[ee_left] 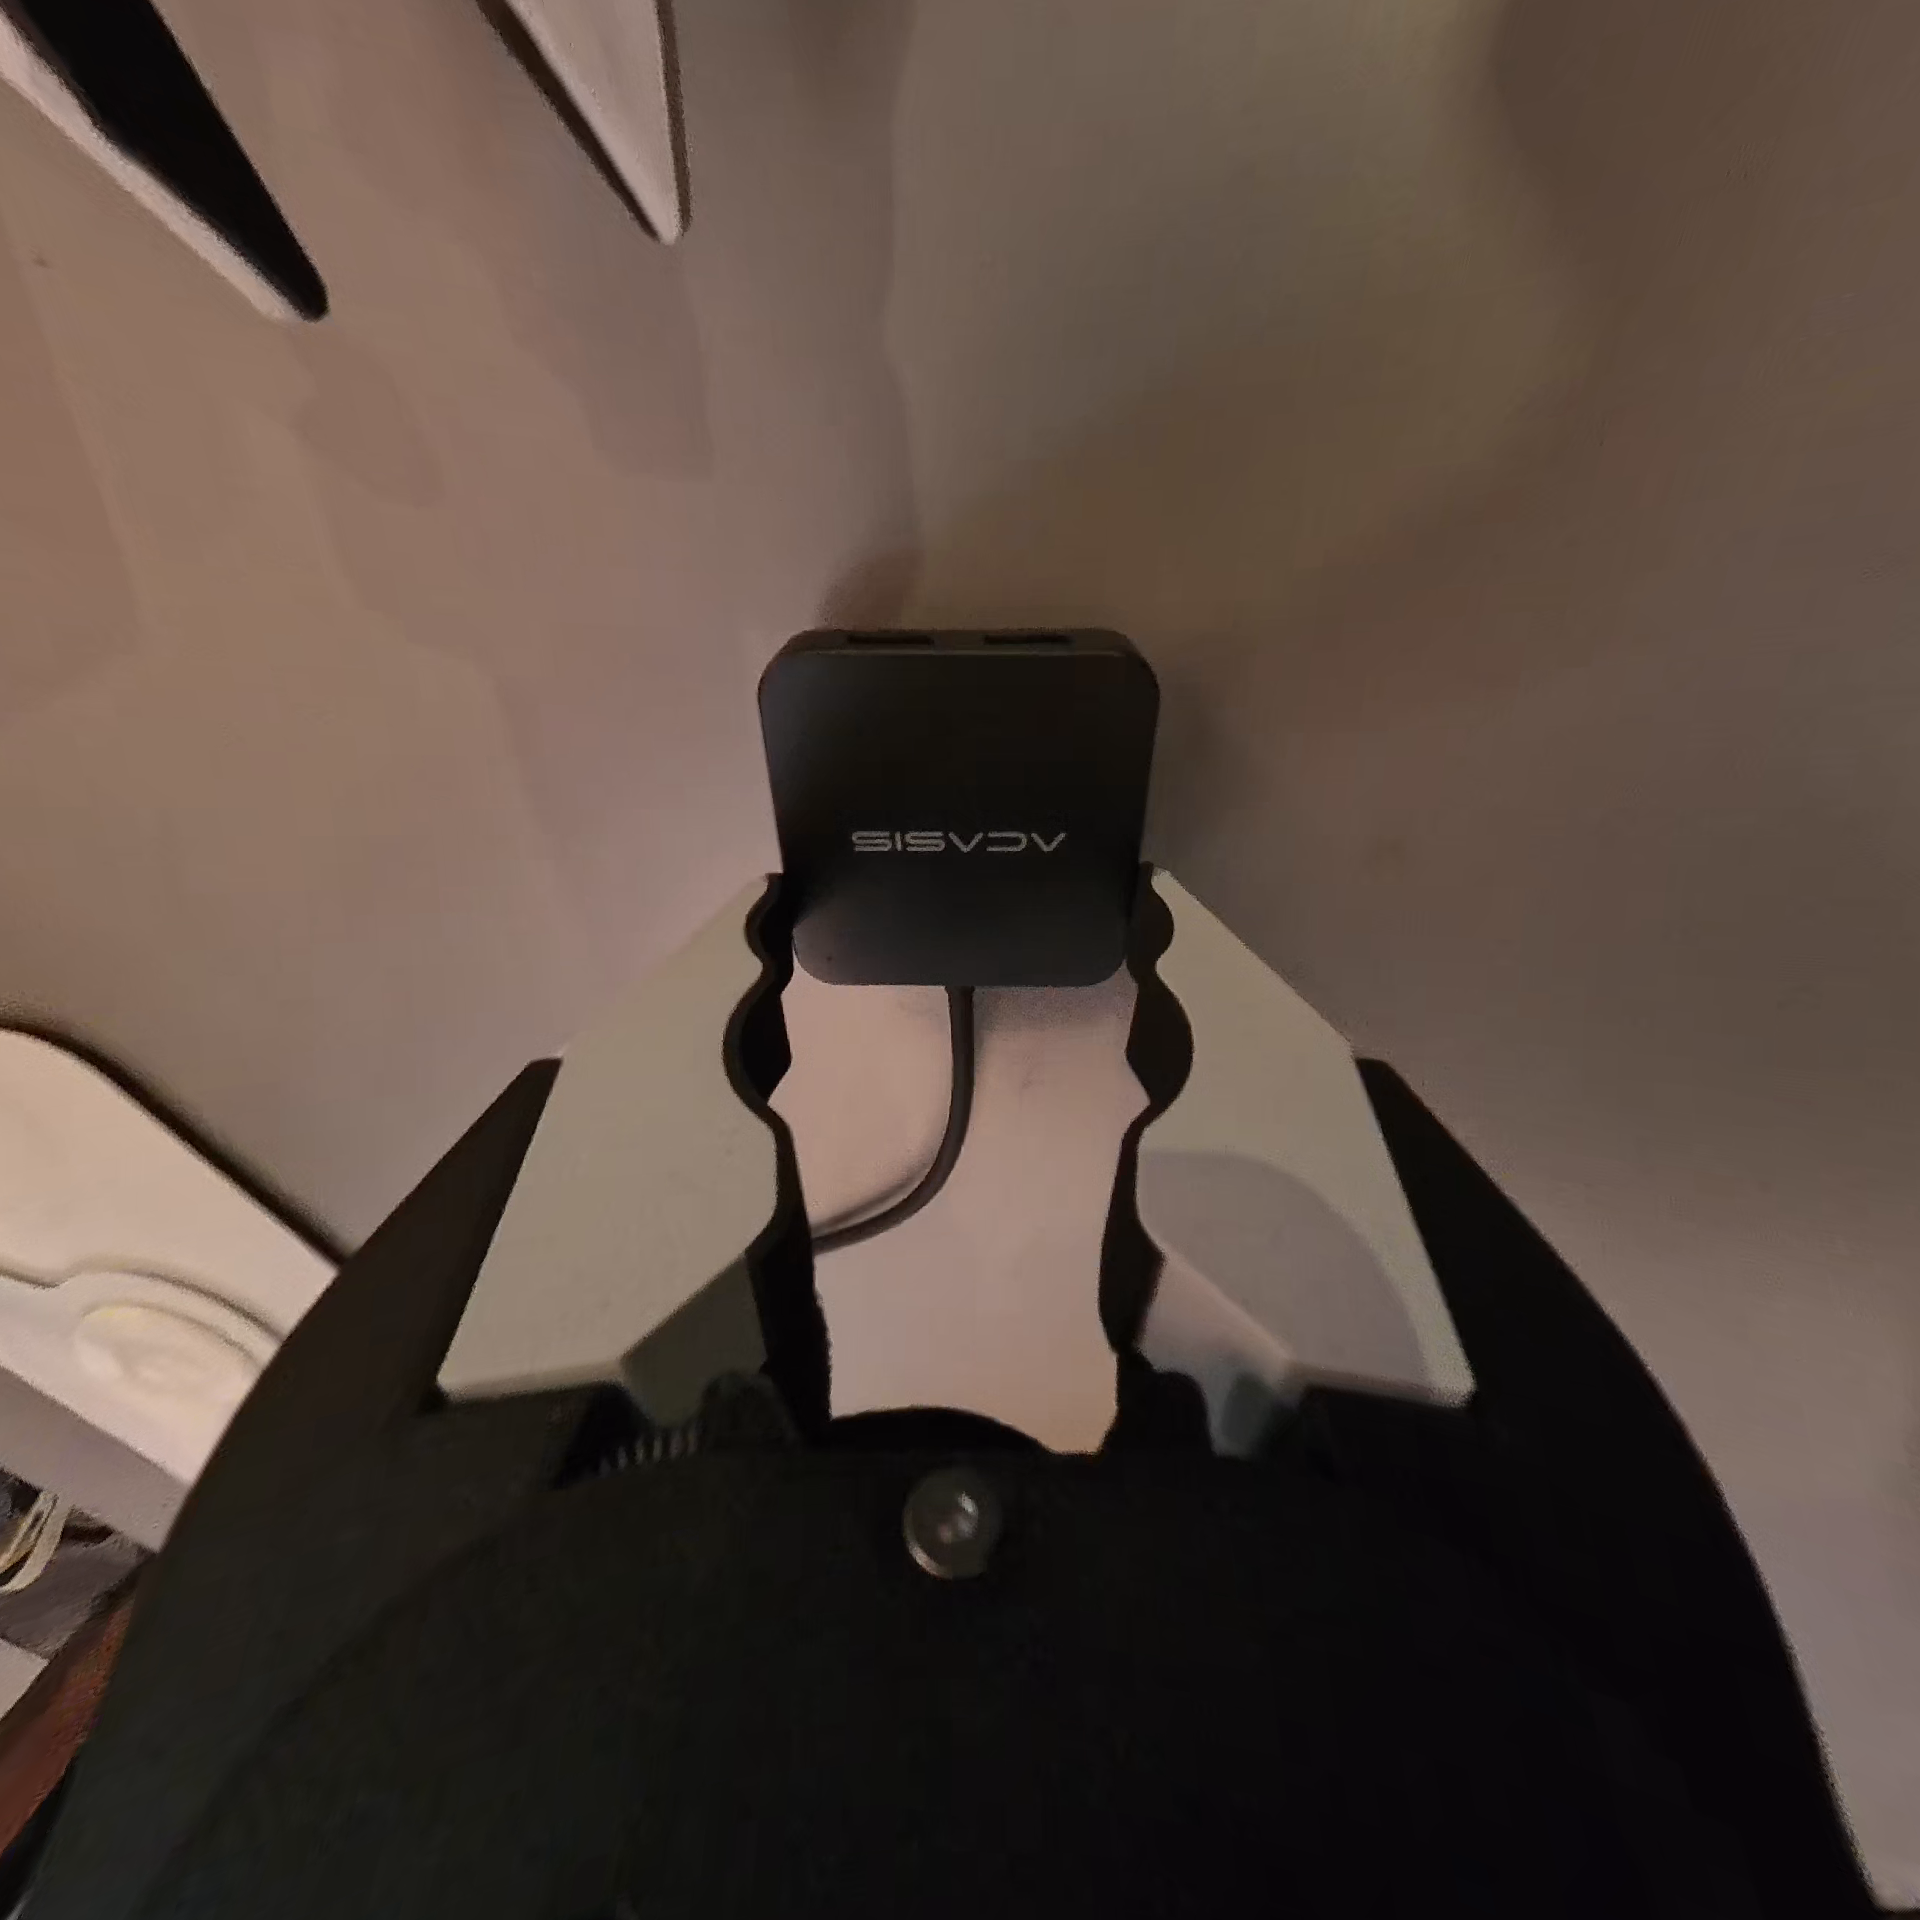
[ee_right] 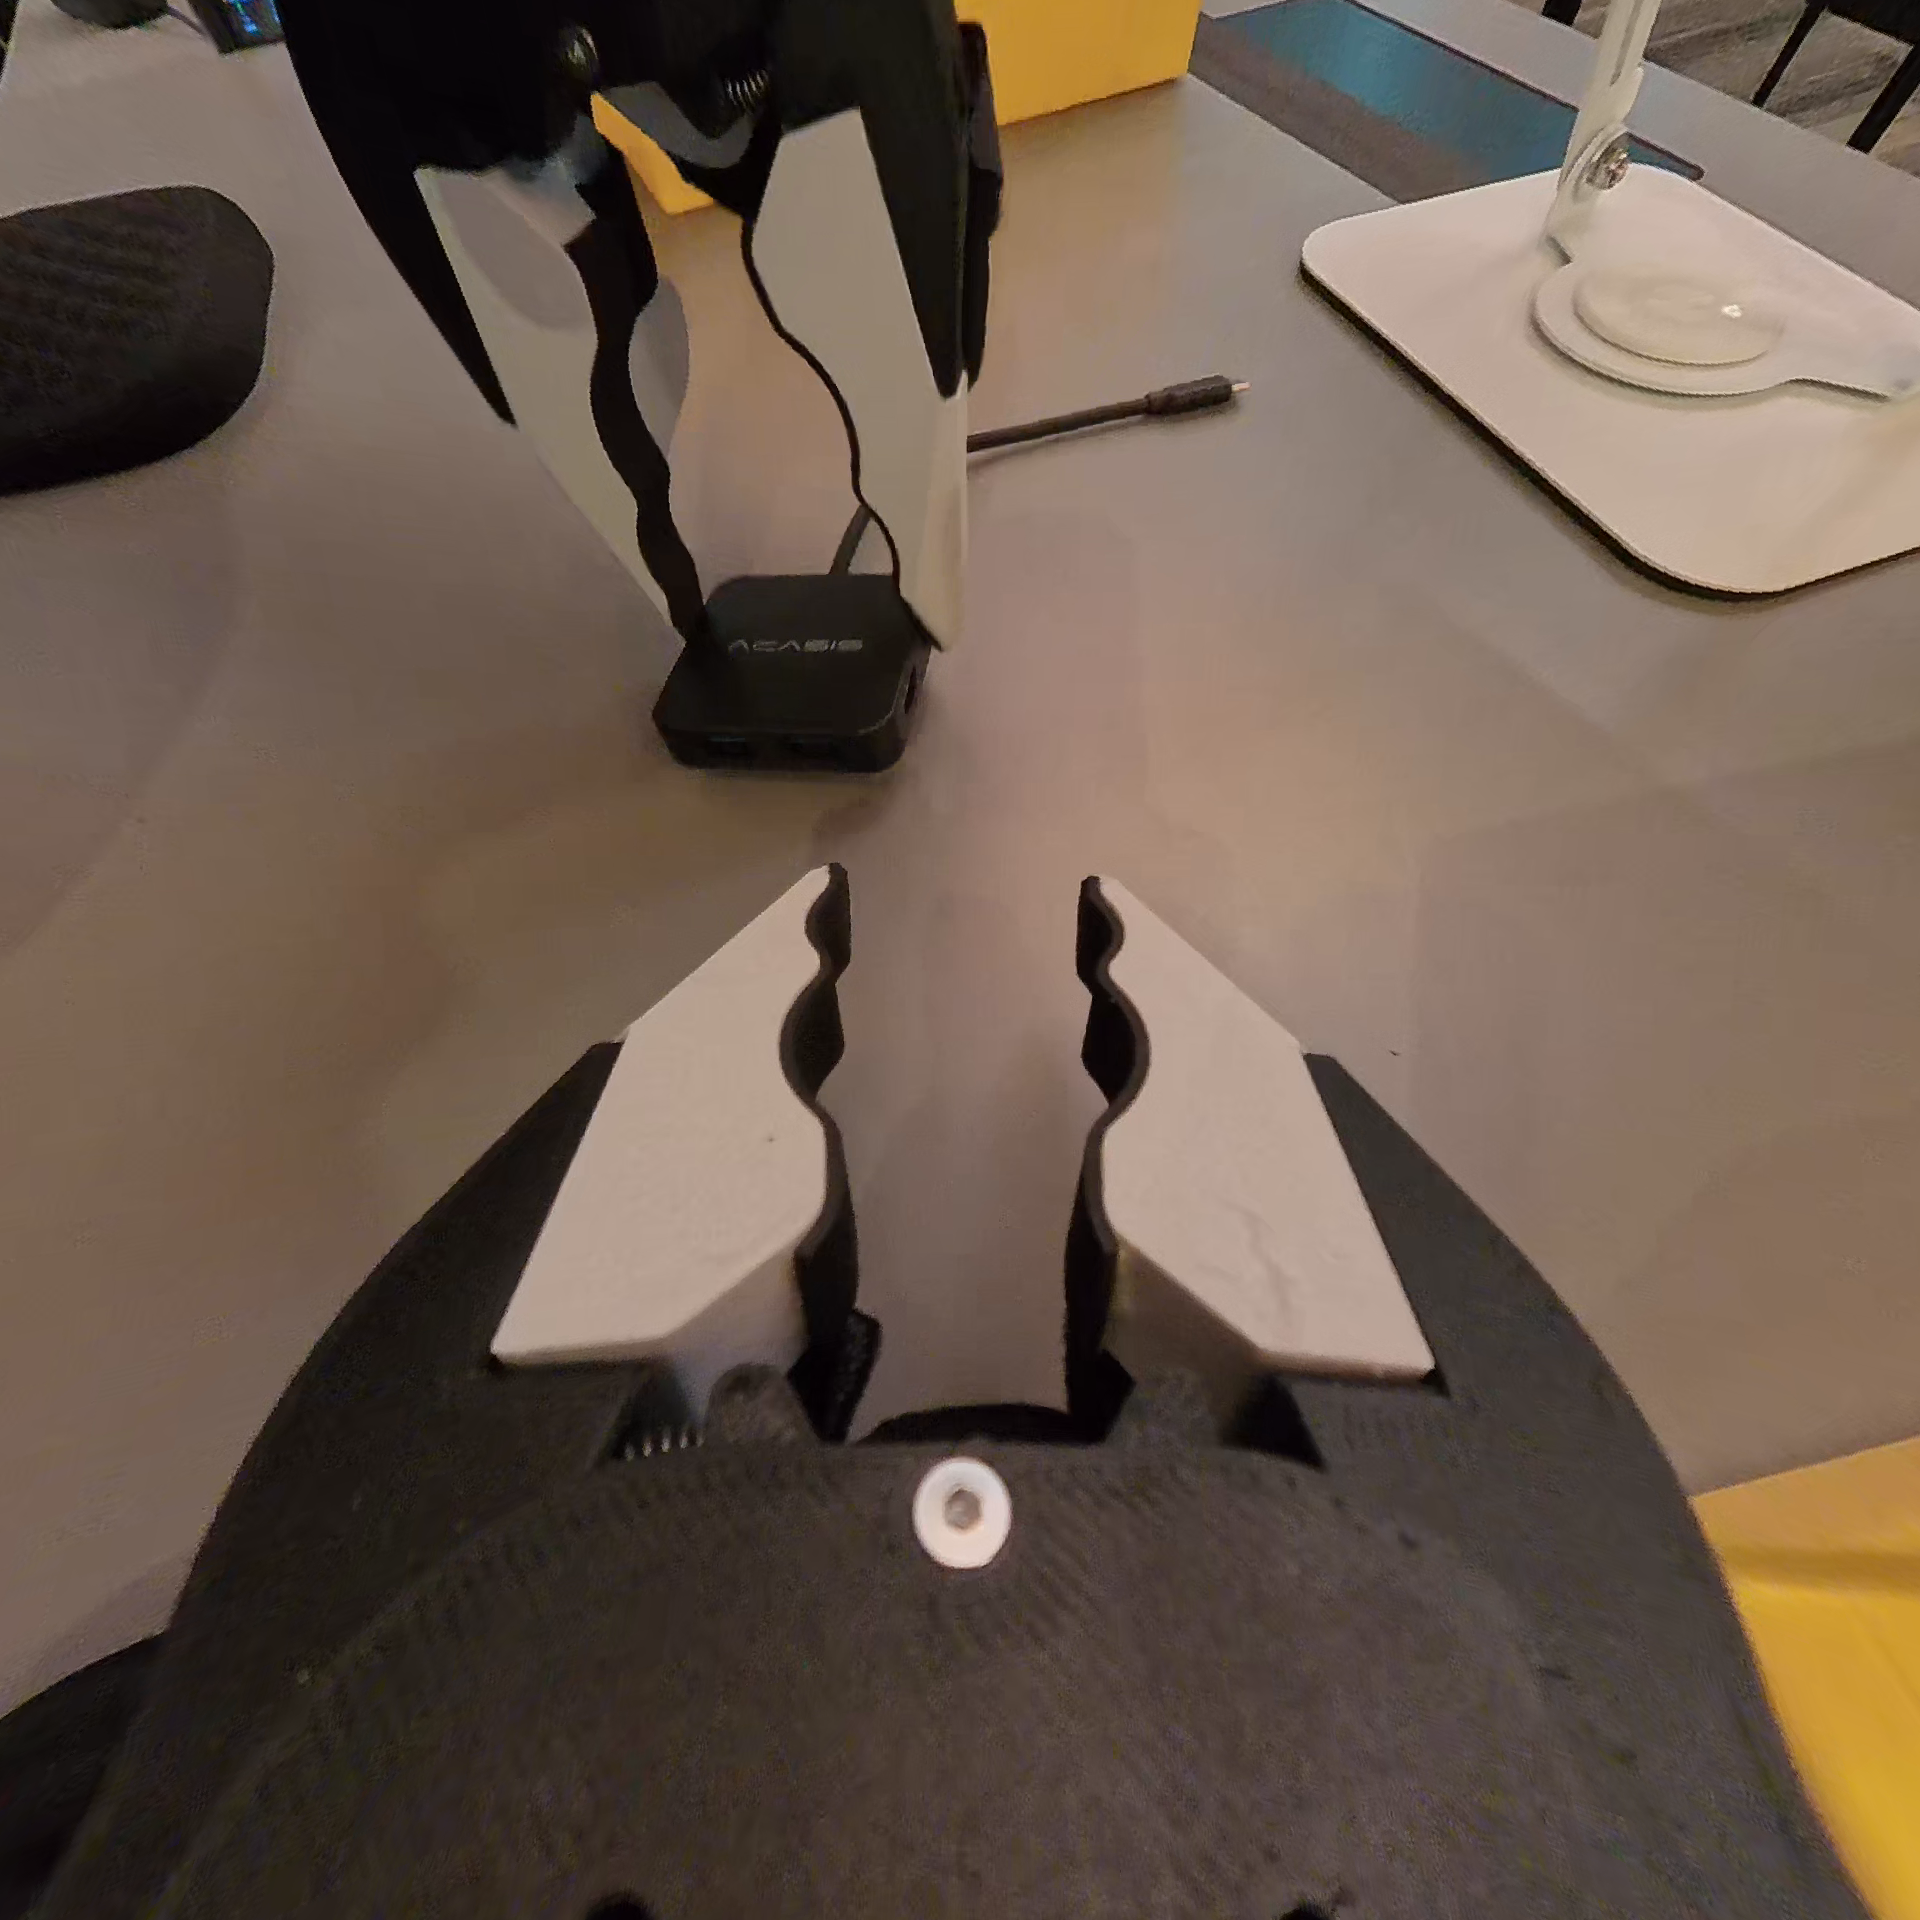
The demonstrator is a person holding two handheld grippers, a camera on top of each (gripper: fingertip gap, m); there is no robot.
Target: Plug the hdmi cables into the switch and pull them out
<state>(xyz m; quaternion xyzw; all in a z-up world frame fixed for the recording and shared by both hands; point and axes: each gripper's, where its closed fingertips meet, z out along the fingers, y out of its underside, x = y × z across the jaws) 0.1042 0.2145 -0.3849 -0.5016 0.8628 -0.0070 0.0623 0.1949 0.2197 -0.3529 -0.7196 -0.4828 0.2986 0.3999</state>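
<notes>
Grey and matte, the bench (ee_right: 1351, 831) carries everything here. Nearest to us in the right wrist view, the right gripper (ee_right: 961, 883) hovers low with its jaws parted to a middling gap and nothing between them. At twelve o'clock from it lies the switch (ee_right: 790, 675), a small black square box, flat on the bench, with two ports facing us. The left gripper (ee_right: 810, 623) comes down on it from above; its jaws stand against the two sides of the box, and in the left wrist view (ee_left: 961, 883) they seem to clamp it near its cable end. The thin cord of the switch (ee_right: 1101, 416) runs away toward one o'clock and ends in a small free plug. Farther, at two o'clock, stands a white stand base (ee_right: 1558, 395); at ten o'clock a black padded object (ee_right: 114, 322).

We see no HDMI cable here, so we judge the plugging not begun. The risk: the light box may slide or tip if the hold is only at its edge when a plug is pushed in.
</notes>
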